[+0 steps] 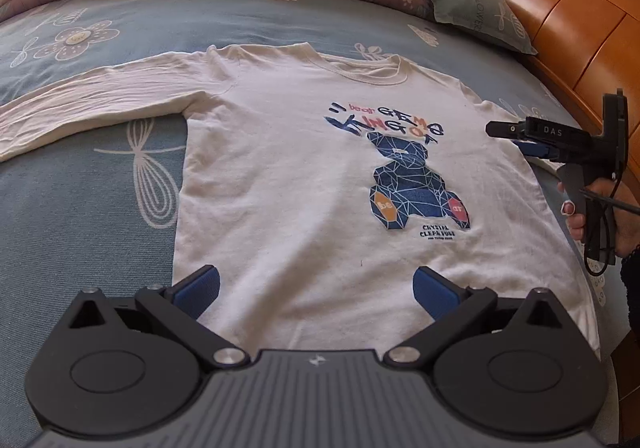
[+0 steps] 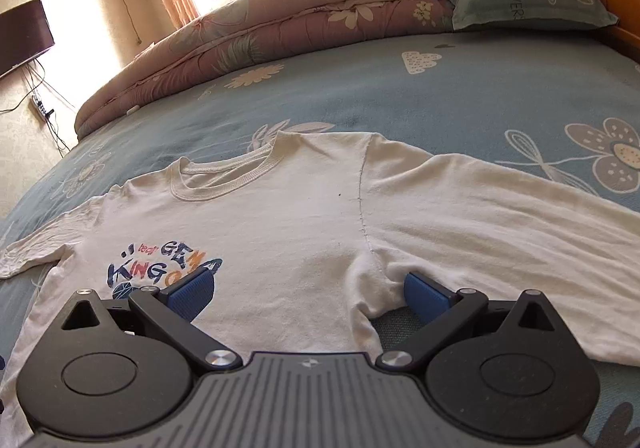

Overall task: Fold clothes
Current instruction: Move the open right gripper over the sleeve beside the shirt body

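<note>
Shirt laid out, folding not yet begun.

The white long-sleeved shirt [image 1: 304, 184] lies flat, print up, on the bed [image 1: 80, 208], both sleeves spread; no fold shows. Left gripper [image 1: 316, 290] hangs open over the hem, right gripper [image 2: 308, 294] open at the armpit.

The shirt [image 1: 304, 184] had its left sleeve cut off at the left wrist frame's edge, its hem hidden behind the left gripper [image 1: 316, 288].
</note>
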